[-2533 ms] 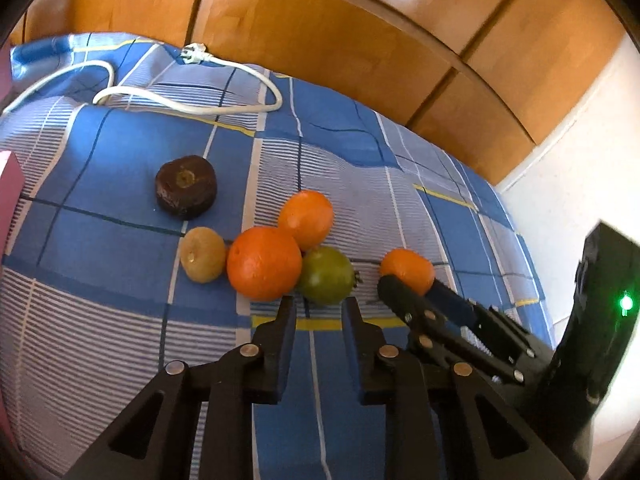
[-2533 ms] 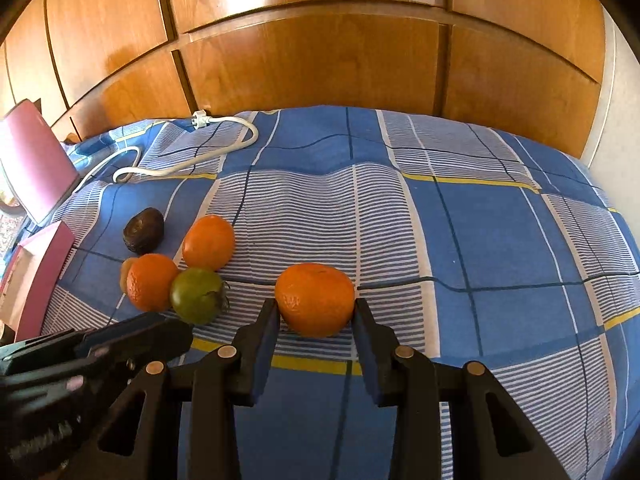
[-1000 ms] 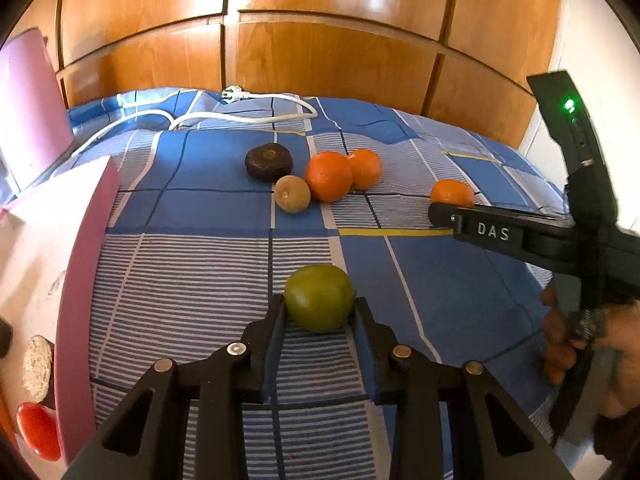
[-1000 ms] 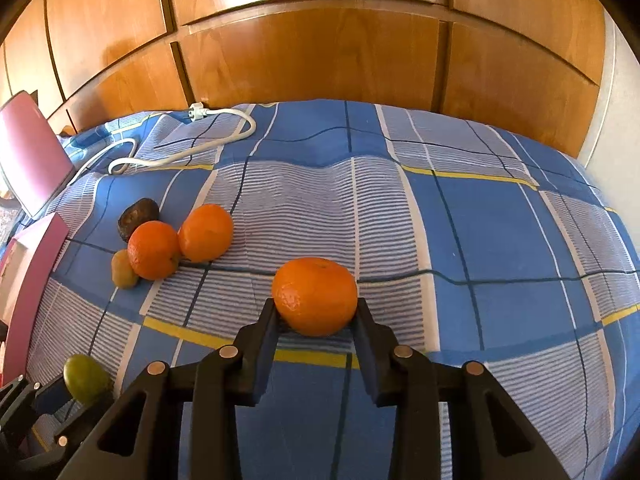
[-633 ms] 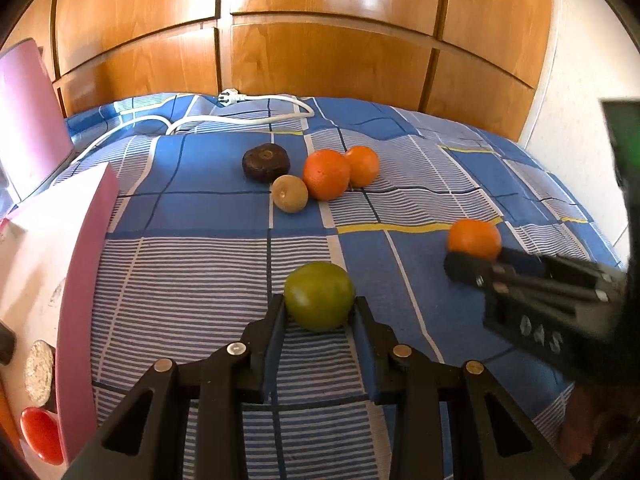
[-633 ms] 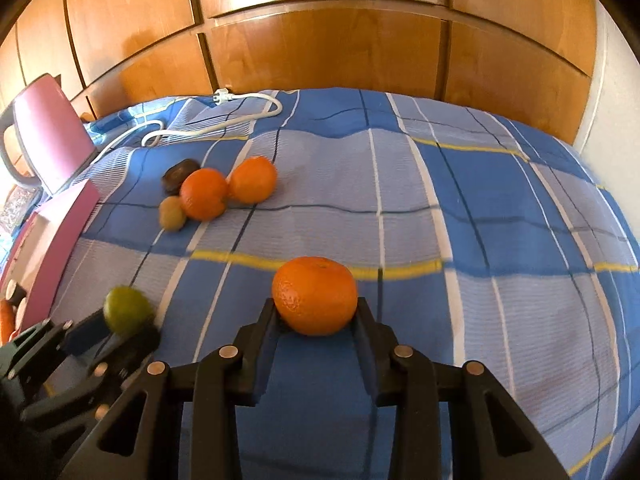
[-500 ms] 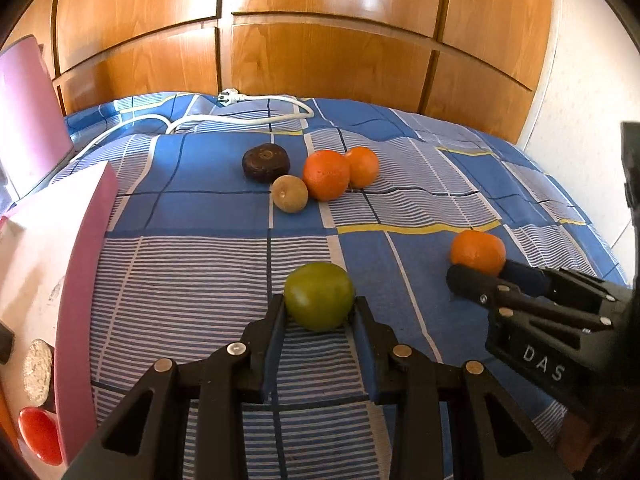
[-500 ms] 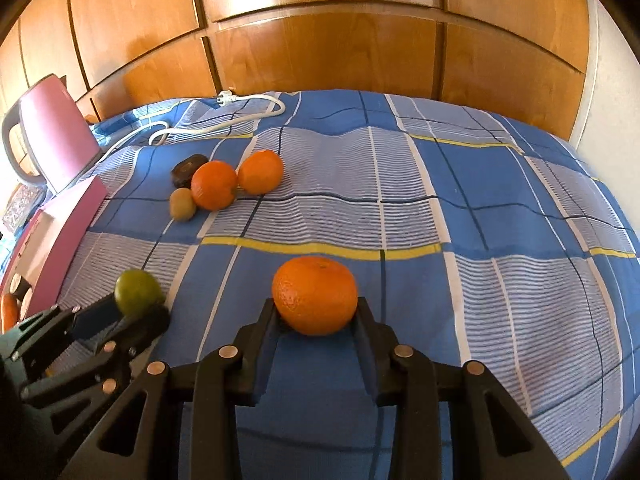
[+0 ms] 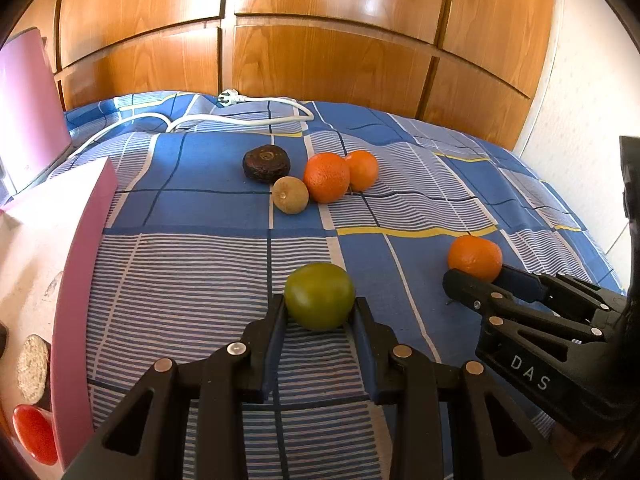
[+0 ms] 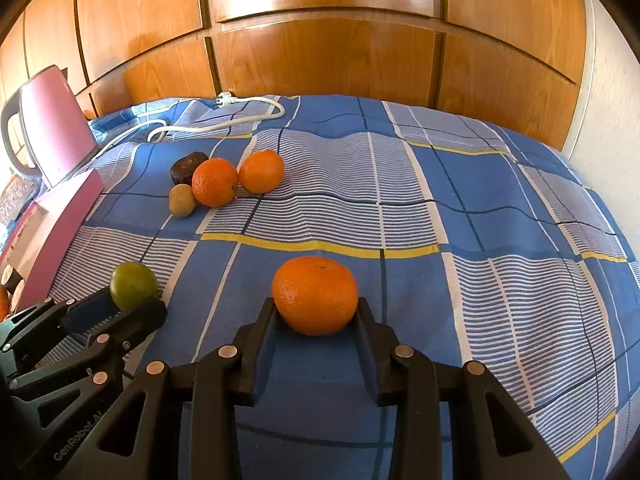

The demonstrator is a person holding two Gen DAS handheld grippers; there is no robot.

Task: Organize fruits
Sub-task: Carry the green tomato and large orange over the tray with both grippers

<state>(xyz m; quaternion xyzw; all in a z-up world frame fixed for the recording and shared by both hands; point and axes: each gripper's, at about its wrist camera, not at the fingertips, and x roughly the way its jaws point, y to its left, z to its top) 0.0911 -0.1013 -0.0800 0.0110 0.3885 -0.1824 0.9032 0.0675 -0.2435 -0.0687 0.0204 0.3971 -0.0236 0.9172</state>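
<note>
Green fruit (image 9: 320, 295) pinched between jaws of left gripper (image 9: 320, 314), over near part of blue checked bedspread (image 9: 192, 276). Right gripper (image 10: 316, 316) jaws clamp orange mandarin (image 10: 315, 295), right of the green one. Far left on bed: dark fruit (image 9: 266, 163), kiwi (image 9: 291, 200), two oranges (image 9: 326, 177) touching in a cluster. White cable (image 9: 240, 120) farther back. Pink box (image 9: 80, 264) at left edge.

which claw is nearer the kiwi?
Left. The left claw, shut on the green fruit, sits almost straight in front of the kiwi; the right claw, gripping an orange, is farther off to the side.
</note>
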